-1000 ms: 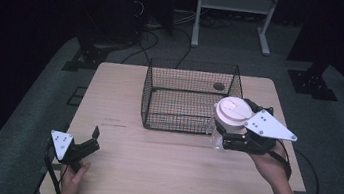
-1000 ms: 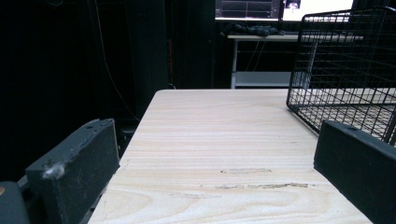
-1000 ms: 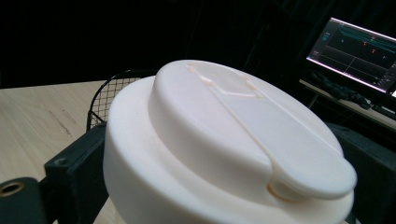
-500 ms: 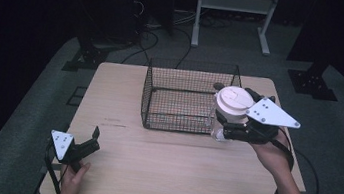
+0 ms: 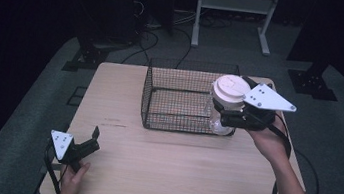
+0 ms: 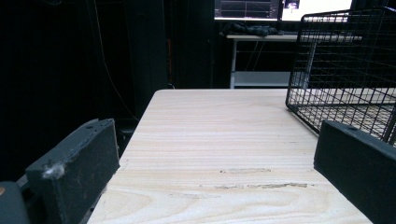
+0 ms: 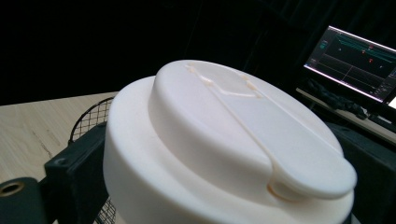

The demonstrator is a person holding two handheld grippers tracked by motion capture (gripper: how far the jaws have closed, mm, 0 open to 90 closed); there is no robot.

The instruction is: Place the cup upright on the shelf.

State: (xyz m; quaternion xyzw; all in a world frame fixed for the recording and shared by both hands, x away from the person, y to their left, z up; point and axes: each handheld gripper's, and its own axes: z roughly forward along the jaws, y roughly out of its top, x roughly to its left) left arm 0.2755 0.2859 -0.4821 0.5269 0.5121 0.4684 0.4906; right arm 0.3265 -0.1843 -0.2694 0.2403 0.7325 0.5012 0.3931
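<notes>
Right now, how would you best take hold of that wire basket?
Grip the wire basket by its top rim, coming straight down from above: it stands open-topped, its thin wires slip between jaws, and the near rim is free while the right gripper carries the jar at its right end.

The room is dim and almost black around the counter [image 5: 149, 175], which takes a soft light from above and looks pale. Shadows on the wood are weak. The high view is grainy and a little soft. In the right gripper view the white lid [image 7: 233, 149] is very near, bright and slightly out of focus, and a monitor [image 7: 355, 60] glows behind it.
</notes>
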